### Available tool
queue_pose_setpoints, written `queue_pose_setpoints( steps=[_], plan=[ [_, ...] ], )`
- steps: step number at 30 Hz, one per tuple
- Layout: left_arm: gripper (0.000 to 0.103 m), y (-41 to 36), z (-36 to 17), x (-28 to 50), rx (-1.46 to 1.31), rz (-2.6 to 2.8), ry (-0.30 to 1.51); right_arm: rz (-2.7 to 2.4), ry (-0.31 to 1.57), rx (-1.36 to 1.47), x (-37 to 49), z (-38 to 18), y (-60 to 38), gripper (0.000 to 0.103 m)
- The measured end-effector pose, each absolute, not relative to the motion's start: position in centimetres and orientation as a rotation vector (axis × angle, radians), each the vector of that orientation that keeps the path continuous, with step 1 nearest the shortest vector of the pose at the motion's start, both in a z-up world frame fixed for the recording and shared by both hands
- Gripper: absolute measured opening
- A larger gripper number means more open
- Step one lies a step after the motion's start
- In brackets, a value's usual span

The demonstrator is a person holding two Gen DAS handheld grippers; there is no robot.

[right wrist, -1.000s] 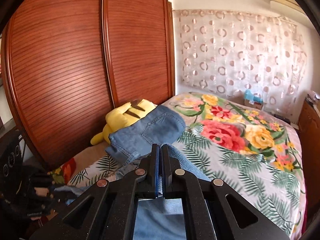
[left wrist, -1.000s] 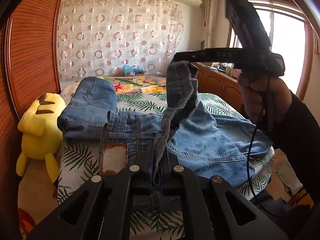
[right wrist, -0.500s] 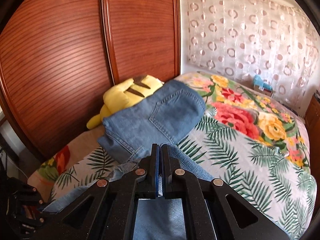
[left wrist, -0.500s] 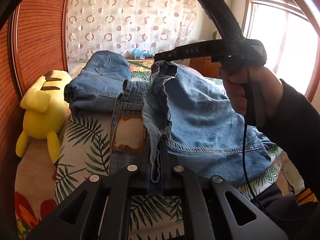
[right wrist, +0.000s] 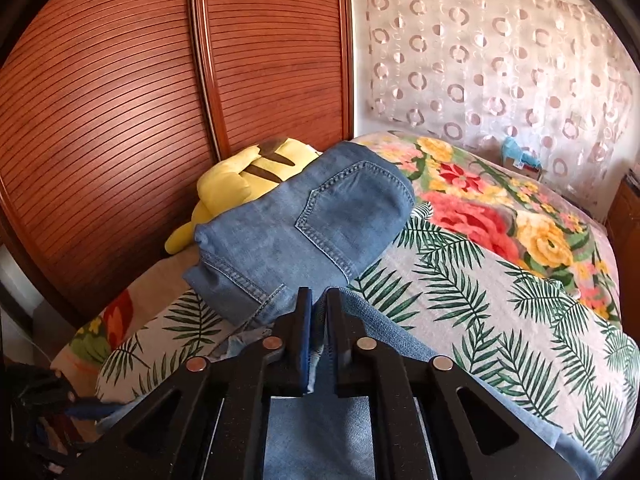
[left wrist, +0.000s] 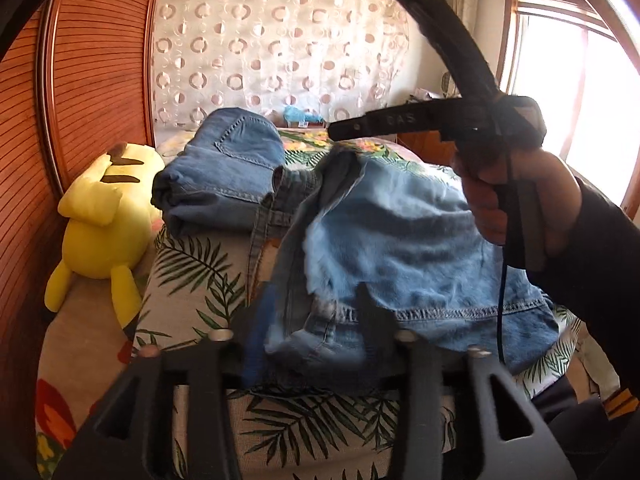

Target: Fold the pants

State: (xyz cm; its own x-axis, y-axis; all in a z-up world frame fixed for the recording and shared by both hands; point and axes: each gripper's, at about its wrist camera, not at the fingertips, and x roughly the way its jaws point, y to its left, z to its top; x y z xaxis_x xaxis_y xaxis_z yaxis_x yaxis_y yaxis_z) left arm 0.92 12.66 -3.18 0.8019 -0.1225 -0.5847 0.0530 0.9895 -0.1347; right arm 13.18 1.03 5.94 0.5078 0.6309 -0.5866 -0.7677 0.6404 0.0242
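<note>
- Left hand-held gripper: I see its jaws opening, letting go of the pants heaped on the bed.
- Denim looks soft, fairly heavy — best pinched at the stitched waistband or hem.
- Right hand-held gripper: jaws opening — denim between them.

My left gripper is opening, its blurred fingers apart with the denim waistband of the pants lying loose between them. Ahead and to the right, a hand holds my right gripper just above the pants' far edge. A second, folded pair of jeans lies ahead-left on the leaf-print bed, beside a yellow plush toy.
</note>
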Motion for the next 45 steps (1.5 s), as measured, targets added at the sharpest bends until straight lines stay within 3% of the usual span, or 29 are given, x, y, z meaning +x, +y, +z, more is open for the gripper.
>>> queue_pose_setpoints(
  steps=[4, 7, 11, 14, 23, 26, 28, 36, 45],
  plan=[
    [0.06, 12.6, -3.0, 1.0, -0.102, -0.095, 0.624, 0.818, 0.551, -0.252, 12.6, 6.9, -0.8, 0.038],
    [0.06, 12.2, -3.1, 1.0, -0.093, -0.094, 0.618, 0.804, 0.513, -0.237, 11.6, 7.7, -3.5, 0.045],
    [0.059, 11.6, -3.8, 1.7, -0.08, -0.105, 0.64, 0.736, 0.493, -0.263, 9.7, 7.6, -7.8, 0.045],
    [0.053, 11.3, -4.6, 2.3, -0.078, -0.115, 0.665, 0.688, 0.501, -0.274, 8.3, 6.6, -11.1, 0.045],
    [0.05, 11.2, -7.0, 3.8, -0.081, -0.087, 0.733, 0.564, 0.613, -0.226, 5.3, 1.3, -18.3, 0.045],
    [0.042, 11.1, -7.0, 3.8, -0.081, -0.097, 0.728, 0.556, 0.667, -0.188, 5.0, -0.8, -19.2, 0.045],
    [0.03, 11.2, -7.1, 4.0, -0.081, -0.1, 0.73, 0.566, 0.694, -0.148, 5.5, -1.2, -19.7, 0.045],
    [0.028, 11.2, -7.4, 4.1, -0.075, -0.083, 0.735, 0.591, 0.728, -0.041, 10.0, 0.0, -19.5, 0.045],
    [0.028, 11.1, -7.5, 4.0, -0.08, -0.086, 0.736, 0.581, 0.837, -0.003, 17.4, -1.0, -16.1, 0.025]
  ],
)
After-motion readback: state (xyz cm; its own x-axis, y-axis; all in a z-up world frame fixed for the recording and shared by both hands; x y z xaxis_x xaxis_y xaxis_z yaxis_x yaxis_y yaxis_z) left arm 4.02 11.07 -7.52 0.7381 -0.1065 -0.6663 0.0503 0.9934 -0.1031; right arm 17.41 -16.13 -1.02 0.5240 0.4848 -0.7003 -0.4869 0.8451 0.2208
